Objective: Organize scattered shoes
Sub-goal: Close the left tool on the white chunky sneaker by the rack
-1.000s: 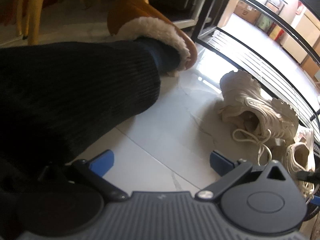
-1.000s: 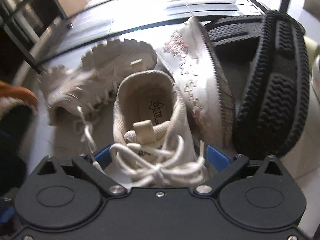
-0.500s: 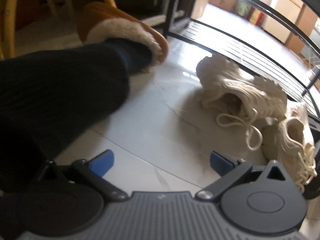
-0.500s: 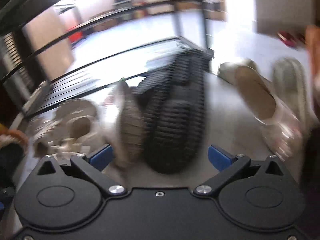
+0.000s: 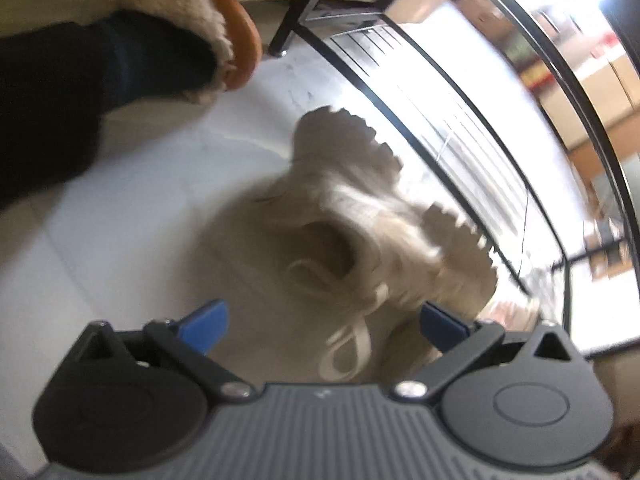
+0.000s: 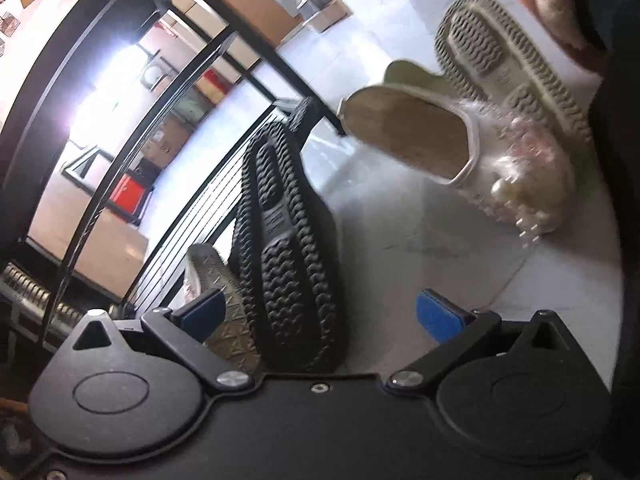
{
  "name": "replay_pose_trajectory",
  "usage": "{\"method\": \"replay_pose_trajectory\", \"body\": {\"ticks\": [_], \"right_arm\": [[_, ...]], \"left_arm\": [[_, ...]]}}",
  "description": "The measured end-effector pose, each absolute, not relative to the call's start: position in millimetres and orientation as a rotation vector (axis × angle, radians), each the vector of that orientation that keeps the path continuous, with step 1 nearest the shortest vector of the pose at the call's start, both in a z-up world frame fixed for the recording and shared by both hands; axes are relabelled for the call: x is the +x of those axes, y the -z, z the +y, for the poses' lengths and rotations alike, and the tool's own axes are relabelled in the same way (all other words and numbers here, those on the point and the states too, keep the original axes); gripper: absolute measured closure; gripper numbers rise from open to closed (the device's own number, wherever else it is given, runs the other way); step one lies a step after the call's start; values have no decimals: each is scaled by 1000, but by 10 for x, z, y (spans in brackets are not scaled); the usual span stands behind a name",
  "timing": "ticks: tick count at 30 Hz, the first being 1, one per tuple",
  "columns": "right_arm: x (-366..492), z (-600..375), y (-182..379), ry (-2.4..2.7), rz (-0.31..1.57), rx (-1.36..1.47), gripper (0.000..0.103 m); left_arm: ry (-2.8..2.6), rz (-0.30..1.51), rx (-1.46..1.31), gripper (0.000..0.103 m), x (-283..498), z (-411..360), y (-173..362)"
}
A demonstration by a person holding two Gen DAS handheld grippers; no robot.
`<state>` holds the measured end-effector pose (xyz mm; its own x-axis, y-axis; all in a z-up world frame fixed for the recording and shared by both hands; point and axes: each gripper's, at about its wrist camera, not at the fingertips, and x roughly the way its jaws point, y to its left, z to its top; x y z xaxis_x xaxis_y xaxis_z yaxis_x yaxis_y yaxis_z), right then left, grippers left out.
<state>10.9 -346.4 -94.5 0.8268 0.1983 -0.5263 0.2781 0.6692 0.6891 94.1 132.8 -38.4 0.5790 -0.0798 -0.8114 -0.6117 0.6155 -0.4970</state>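
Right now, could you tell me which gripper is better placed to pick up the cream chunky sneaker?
Left, probably. The left gripper is open with the cream sneaker lying on its side straight ahead between its fingers. The right gripper faces an upturned black sole instead.

The left gripper (image 5: 322, 322) was spread wide, blue fingertips (image 5: 204, 320) apart, empty, poised just above the cream sneaker (image 5: 360, 216). The right gripper (image 6: 320, 316) was likewise spread and empty. The person's dark-trousered leg (image 5: 44, 96) stood left of that sneaker.

Home entryway — shoe rack (image 6: 168, 184), slippers (image 6: 500, 168)
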Motion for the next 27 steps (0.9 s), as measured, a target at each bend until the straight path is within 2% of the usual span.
{"method": "replay_pose_trajectory", "body": {"ticks": [9,17,21,27], "right_arm": [[150,-3504,972,-27,609,941,0],[208,-3519,1051,-74,643,1014,0],[228,-3483,1064,-93,655,1012,0],[260,-3450,1089,-103,677,1013,0]], "left_arm": [[-468,974,-1031,1,1342,1347,506],[-507,933,-1255,1,1516,1428,701],[-555,856,-1248,1,1576,1391,689],[-574,859,-1238,1,1700,1298,786]]}}
